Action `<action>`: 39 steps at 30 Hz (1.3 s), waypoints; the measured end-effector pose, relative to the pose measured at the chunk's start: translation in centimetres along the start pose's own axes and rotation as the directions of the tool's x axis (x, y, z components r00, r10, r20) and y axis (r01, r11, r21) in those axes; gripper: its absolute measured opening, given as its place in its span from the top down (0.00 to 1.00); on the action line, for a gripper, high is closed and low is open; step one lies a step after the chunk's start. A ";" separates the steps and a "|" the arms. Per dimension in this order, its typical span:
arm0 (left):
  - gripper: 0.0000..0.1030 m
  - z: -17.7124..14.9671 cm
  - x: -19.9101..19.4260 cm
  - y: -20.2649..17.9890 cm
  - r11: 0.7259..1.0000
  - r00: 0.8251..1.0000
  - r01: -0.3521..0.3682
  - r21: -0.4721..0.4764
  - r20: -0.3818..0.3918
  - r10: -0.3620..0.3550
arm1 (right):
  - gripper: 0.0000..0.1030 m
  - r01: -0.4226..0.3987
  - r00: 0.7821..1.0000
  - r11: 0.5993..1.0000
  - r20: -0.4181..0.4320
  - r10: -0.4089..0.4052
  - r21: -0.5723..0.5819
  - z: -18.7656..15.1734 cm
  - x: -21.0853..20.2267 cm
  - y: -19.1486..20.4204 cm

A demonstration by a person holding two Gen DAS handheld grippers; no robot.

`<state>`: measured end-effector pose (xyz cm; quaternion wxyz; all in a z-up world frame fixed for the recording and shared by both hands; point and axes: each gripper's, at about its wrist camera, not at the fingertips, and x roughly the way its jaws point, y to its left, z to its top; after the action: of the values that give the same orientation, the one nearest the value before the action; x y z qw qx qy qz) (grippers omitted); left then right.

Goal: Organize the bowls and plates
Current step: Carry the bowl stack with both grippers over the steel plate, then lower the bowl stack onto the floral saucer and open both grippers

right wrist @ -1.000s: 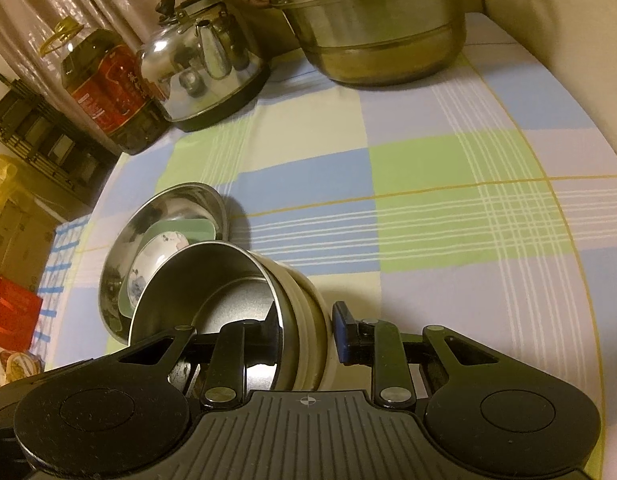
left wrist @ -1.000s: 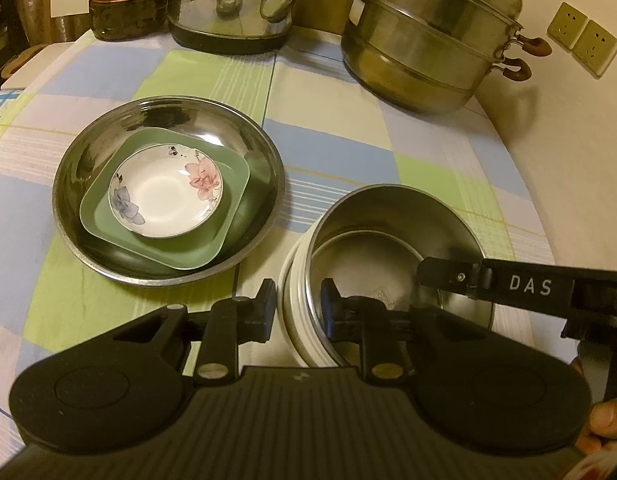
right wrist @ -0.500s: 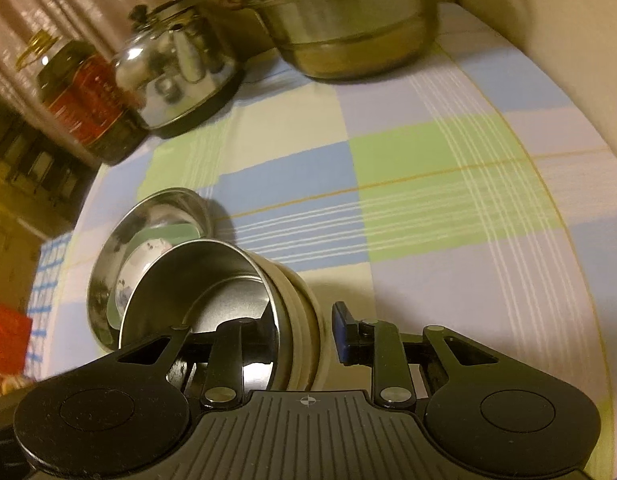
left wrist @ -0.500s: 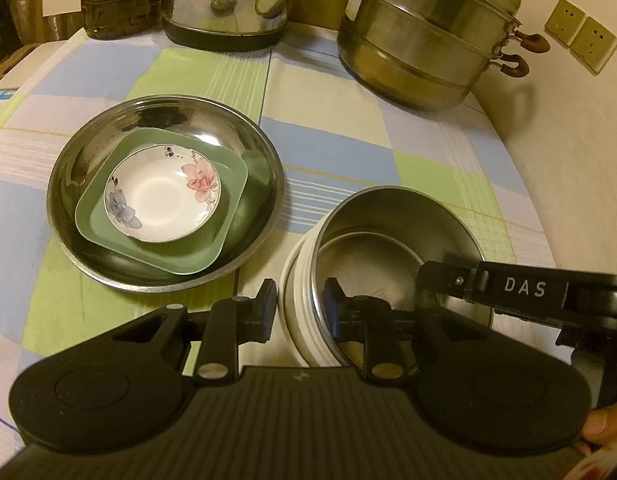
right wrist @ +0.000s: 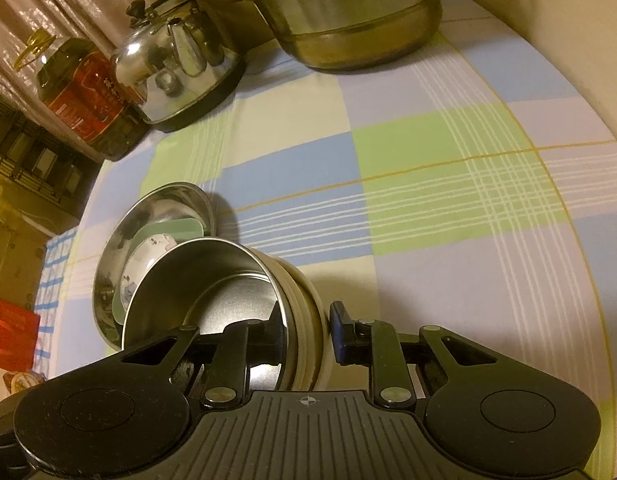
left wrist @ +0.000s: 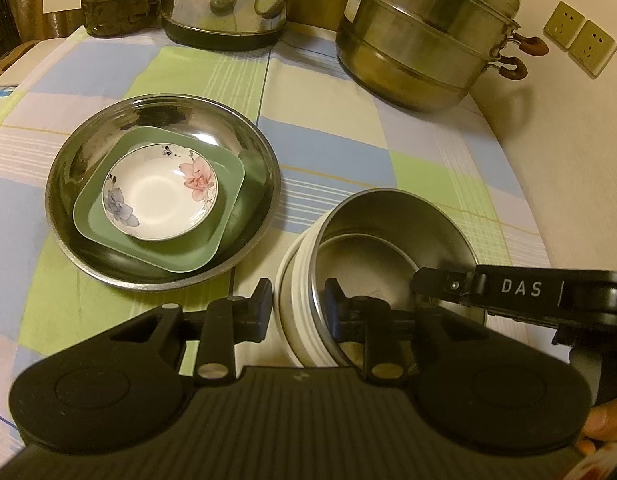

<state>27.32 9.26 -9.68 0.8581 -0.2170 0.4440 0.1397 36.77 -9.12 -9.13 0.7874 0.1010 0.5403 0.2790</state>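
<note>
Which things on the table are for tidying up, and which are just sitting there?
For the job: steel bowl nested in white bowls; steel plate holding green square plate and flowered saucer.

Just sitting there: kettle, steamer pot, oil bottle, wall sockets.

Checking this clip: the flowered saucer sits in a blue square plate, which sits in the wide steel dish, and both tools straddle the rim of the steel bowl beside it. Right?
One detail is off: the square plate under the flowered saucer is green, not blue, as the left wrist view shows. The rest holds: it sits in the wide steel dish, and the left tool and right tool both straddle the rim of the steel bowl beside it.
</note>
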 end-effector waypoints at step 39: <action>0.76 9.2 -1.5 13.3 0.975 0.990 -0.109 -0.192 0.068 0.124 | 0.78 -0.112 0.991 0.977 -0.093 0.096 -0.183 7.8 8.2 15.1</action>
<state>27.20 25.23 -7.07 0.8410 -0.2647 0.4065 0.2397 40.99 8.93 -5.61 0.7543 0.0427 0.5383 0.3734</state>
